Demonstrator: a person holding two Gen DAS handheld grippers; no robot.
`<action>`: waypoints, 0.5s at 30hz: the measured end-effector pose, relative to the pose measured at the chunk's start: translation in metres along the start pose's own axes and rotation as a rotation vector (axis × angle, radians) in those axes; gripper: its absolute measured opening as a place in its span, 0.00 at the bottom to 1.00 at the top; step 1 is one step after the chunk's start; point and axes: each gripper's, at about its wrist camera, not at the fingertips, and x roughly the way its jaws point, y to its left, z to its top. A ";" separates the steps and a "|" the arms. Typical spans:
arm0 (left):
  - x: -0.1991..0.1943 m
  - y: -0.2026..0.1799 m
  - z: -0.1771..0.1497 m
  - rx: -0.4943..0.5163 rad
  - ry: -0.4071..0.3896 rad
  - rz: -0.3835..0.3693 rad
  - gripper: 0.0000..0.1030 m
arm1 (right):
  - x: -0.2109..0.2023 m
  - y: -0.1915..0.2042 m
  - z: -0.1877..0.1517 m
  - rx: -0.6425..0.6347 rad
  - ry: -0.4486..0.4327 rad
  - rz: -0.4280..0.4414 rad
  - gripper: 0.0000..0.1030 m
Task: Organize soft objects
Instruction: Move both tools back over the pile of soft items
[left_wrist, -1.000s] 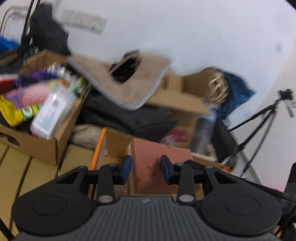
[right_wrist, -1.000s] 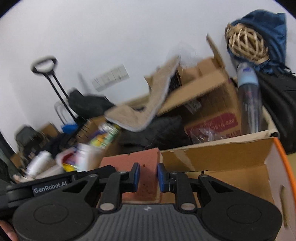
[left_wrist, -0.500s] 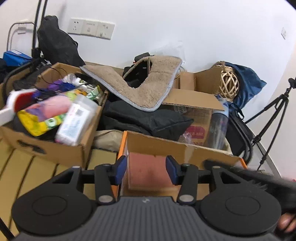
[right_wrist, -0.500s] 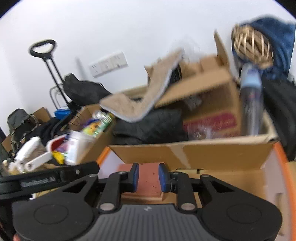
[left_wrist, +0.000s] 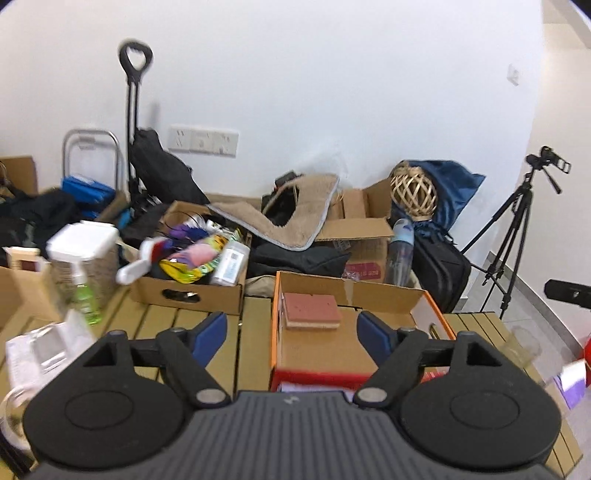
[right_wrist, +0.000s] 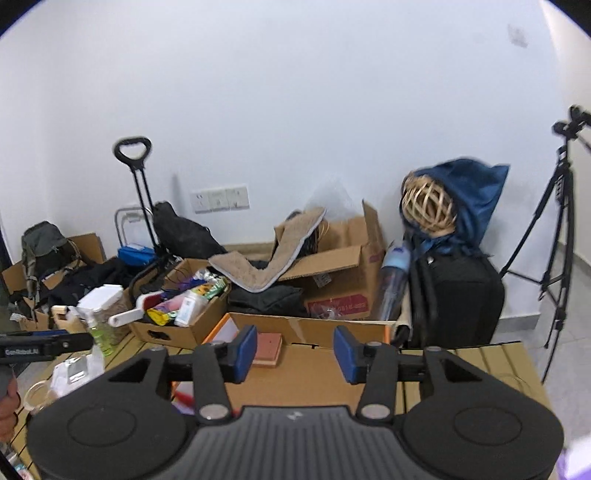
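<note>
We see a red sponge (left_wrist: 311, 309) lying flat inside an orange-edged cardboard box (left_wrist: 275, 332) on a slatted table (left_wrist: 221, 354). Our left gripper (left_wrist: 291, 334) and right gripper (right_wrist: 294, 349) hover short of it, both spread wide, empty

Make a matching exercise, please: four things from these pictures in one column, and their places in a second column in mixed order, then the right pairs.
Things:
1. red sponge
2. woven ball
3. beige mat
4. tripod

Places:
A. on the floor at the far right
B. draped over the boxes by the wall
C. inside the orange-edged box
D. against the blue bag

Pairs: 1-C, 2-D, 3-B, 4-A
</note>
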 end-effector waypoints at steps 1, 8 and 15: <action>-0.021 -0.002 -0.010 0.014 -0.019 -0.004 0.80 | -0.021 0.002 -0.008 -0.004 -0.016 0.003 0.46; -0.150 -0.012 -0.090 0.102 -0.199 0.042 0.87 | -0.151 0.022 -0.081 -0.104 -0.148 -0.004 0.59; -0.251 -0.010 -0.185 0.167 -0.331 0.007 0.98 | -0.270 0.057 -0.168 -0.252 -0.306 -0.045 0.81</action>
